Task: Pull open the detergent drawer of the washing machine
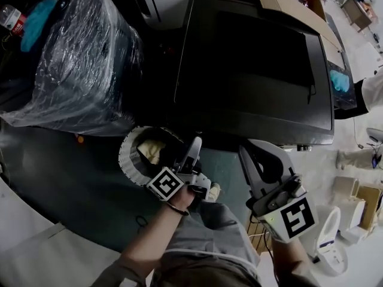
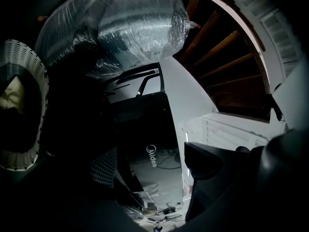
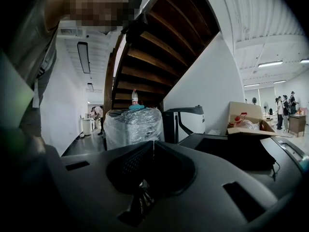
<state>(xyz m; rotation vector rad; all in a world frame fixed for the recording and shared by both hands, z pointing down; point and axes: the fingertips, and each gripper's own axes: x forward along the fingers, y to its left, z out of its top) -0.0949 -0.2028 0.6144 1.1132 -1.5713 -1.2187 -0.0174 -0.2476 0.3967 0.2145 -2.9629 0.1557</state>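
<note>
The washing machine (image 1: 251,70) is a dark box seen from above, its lid filling the upper right of the head view; its front face and the detergent drawer are hidden below the lid's near edge. My left gripper (image 1: 196,144) hangs just in front of that edge, jaws open and empty. In the left gripper view the left gripper (image 2: 149,158) frames a dark panel (image 2: 159,173) printed "Midea"; no drawer is distinguishable there. My right gripper (image 1: 246,150) stands to the right, its jaws shut on nothing. The right gripper (image 3: 153,144) looks level over the machine's top (image 3: 231,151).
A plastic-wrapped appliance (image 1: 72,58) with a bottle (image 1: 12,18) on it stands left of the machine. A white perforated basket (image 1: 140,154) sits on the floor beside my left gripper. An open cardboard box (image 1: 287,5) rests on the machine's far side. A dark staircase (image 3: 159,47) rises behind.
</note>
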